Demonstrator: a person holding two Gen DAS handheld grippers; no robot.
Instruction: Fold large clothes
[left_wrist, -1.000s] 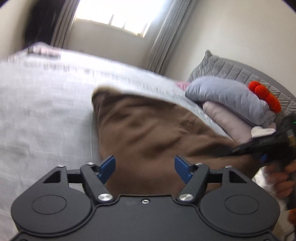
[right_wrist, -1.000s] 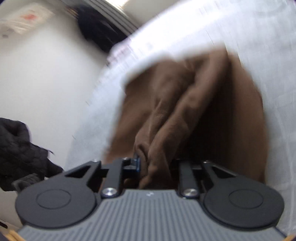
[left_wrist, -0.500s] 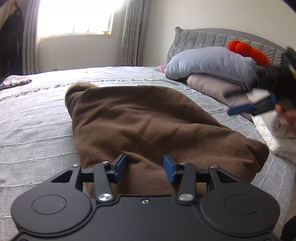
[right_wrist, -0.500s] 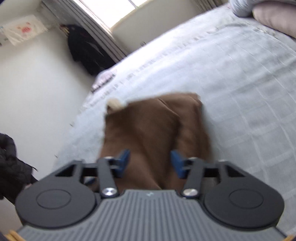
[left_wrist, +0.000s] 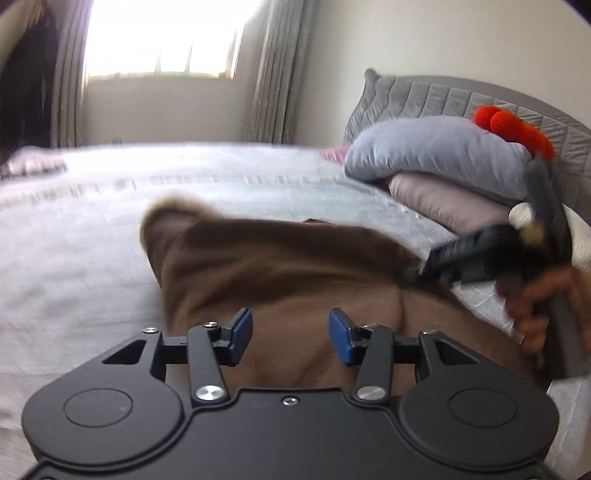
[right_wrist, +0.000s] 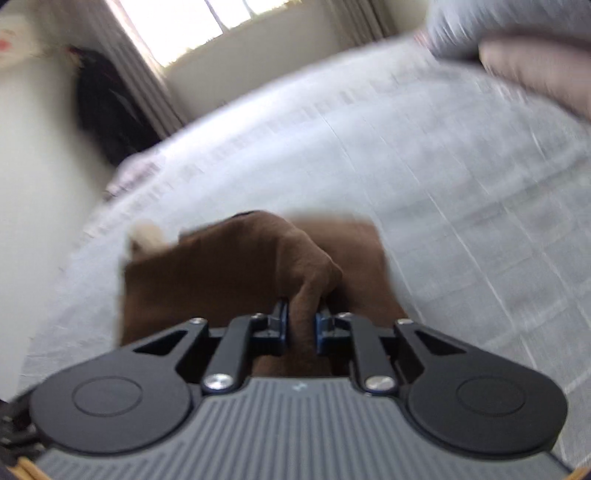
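A large brown garment (left_wrist: 277, 266) with a pale fur trim (left_wrist: 162, 206) lies folded on the grey bedspread (left_wrist: 74, 240). My left gripper (left_wrist: 290, 326) hovers over its near part, jaws apart, with nothing pinched between the blue pads. In the right wrist view my right gripper (right_wrist: 301, 321) is closing, and its pads press on a raised fold of the brown garment (right_wrist: 229, 273). From the left wrist view the right gripper (left_wrist: 412, 275), held by a hand (left_wrist: 535, 306), reaches onto the garment's right side.
A grey pillow (left_wrist: 436, 155) lies on a pink one (left_wrist: 443, 199) at the quilted headboard (left_wrist: 443, 96), with a red plush toy (left_wrist: 513, 129) on top. White fabric (left_wrist: 580, 236) lies at the right edge. Dark clothing (right_wrist: 107, 110) hangs by the curtained window.
My right gripper dropped onto the garment and went from open to pinching a fold of it. The left gripper's jaws narrowed and it shifted over the garment.
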